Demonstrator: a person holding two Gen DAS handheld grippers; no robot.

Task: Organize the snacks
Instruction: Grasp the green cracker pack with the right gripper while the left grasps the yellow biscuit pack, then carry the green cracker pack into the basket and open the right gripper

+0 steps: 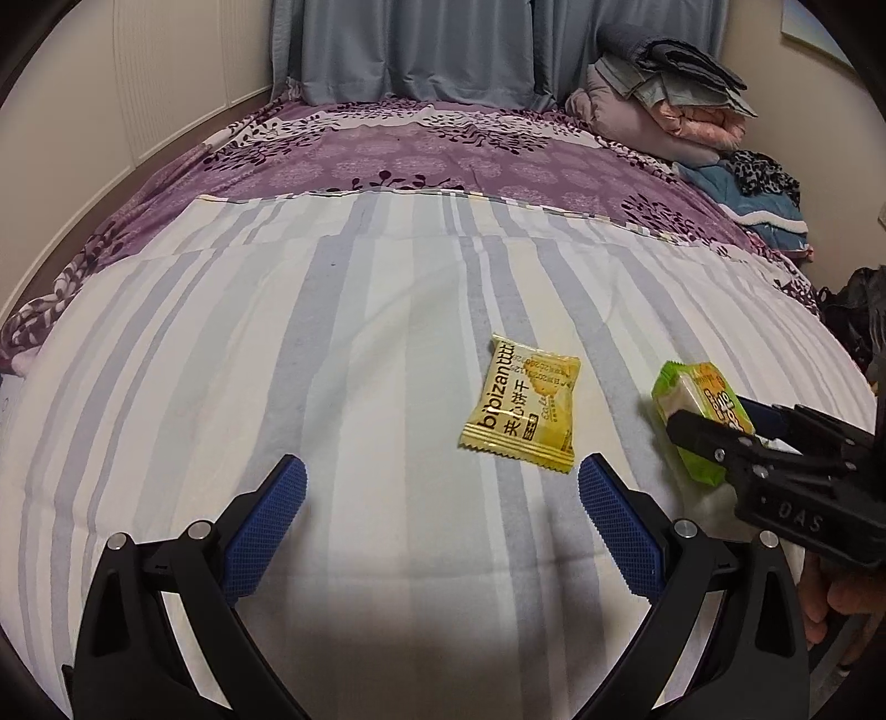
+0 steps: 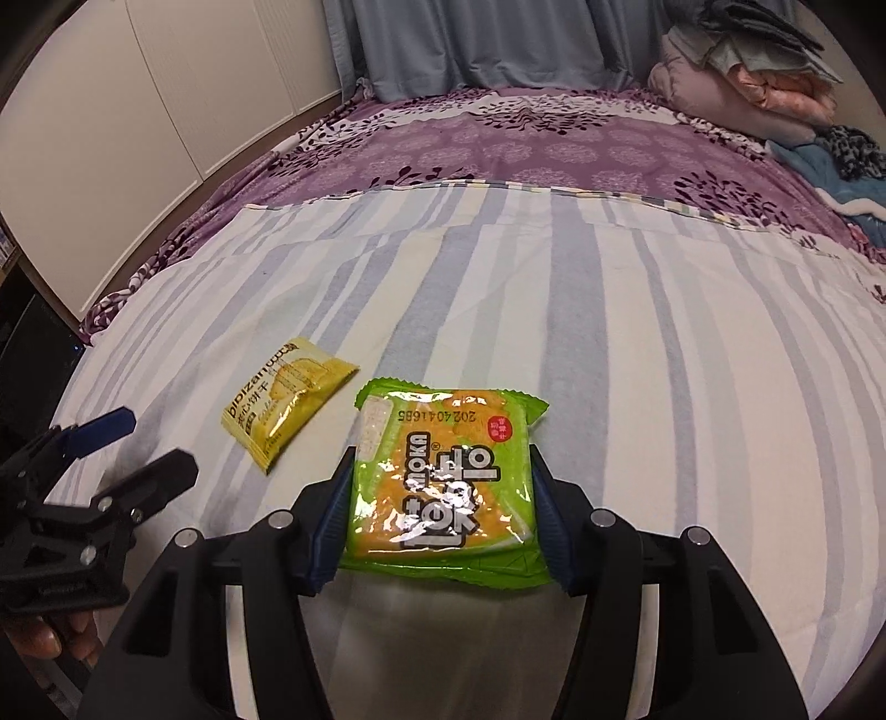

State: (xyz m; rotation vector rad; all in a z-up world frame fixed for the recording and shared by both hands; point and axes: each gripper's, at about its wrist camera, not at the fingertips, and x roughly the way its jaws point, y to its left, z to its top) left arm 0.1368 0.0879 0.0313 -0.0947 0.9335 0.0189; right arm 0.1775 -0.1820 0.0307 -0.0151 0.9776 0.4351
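A green and orange snack packet (image 2: 443, 437) is clamped flat between the blue pads of my right gripper (image 2: 443, 471), just over the striped sheet (image 2: 637, 343). The pads press on both of its sides. To its left a yellow biscuit packet (image 2: 288, 404) lies on the sheet. In the left wrist view that yellow biscuit packet (image 1: 520, 410) lies just beyond the right fingertip of my left gripper (image 1: 443, 476), which is wide open and holds nothing. The right gripper (image 1: 720, 421) with the green packet (image 1: 684, 387) is at the right of that view. The left gripper (image 2: 152, 443) shows at the left of the right wrist view.
The bed carries a purple floral cover (image 1: 443, 149) beyond the striped sheet. Folded blankets and clothes (image 1: 664, 94) are piled at the far right corner. A grey-blue curtain (image 1: 410, 50) hangs behind, and a pale wall panel (image 2: 166, 99) runs along the left. A hand (image 2: 39, 637) holds the left gripper.
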